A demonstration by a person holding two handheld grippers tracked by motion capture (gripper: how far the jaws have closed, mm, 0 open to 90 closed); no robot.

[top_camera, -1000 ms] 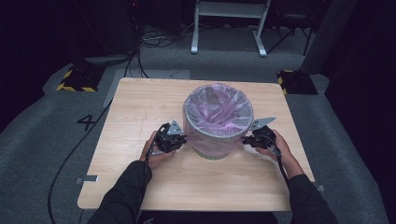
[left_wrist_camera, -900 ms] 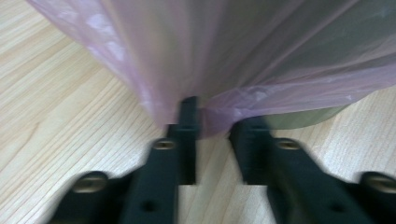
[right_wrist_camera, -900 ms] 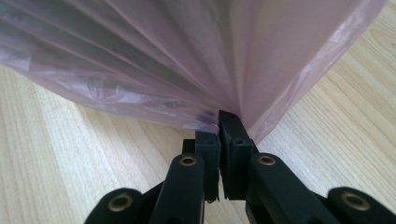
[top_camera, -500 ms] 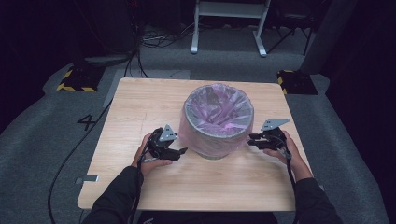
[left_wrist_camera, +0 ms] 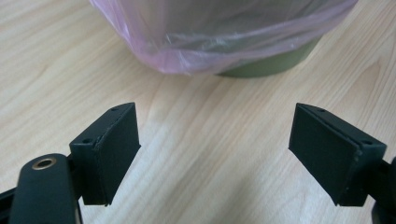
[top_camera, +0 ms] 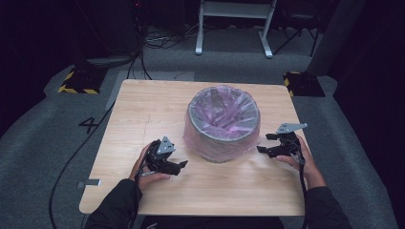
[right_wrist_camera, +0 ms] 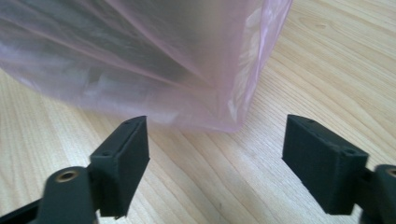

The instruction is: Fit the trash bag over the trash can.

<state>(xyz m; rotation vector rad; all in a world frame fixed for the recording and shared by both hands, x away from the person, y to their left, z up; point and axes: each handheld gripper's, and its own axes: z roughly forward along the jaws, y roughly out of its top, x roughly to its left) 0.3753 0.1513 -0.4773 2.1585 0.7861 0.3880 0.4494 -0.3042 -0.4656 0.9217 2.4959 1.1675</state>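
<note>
A round grey-green bin (top_camera: 223, 143) lined with a pink plastic bag (top_camera: 224, 114) stands on the middle of the wooden table (top_camera: 143, 109). The bag's skirt hangs over the rim and down the bin's side (left_wrist_camera: 219, 42) (right_wrist_camera: 154, 60). My left gripper (top_camera: 177, 166) rests low at the bin's front left, clear of the bag, and its jaws have just been opening, with nothing between them (left_wrist_camera: 215, 154). Off the bin's right side my right gripper (top_camera: 263, 143) stands open and empty too, its jaws just opened, a short gap from the bag (right_wrist_camera: 215, 163).
The table's front edge (top_camera: 191, 212) lies close under both forearms. Grey carpet surrounds the table, with a cable (top_camera: 71, 162) on the left, yellow-black floor blocks (top_camera: 79, 81) behind, and a white stand (top_camera: 234, 28) at the back.
Both grippers have let go of the bag at the bin's sides and drawn back outward and toward the table's front, their jaws now spread. The bag's skirt hangs loose.
</note>
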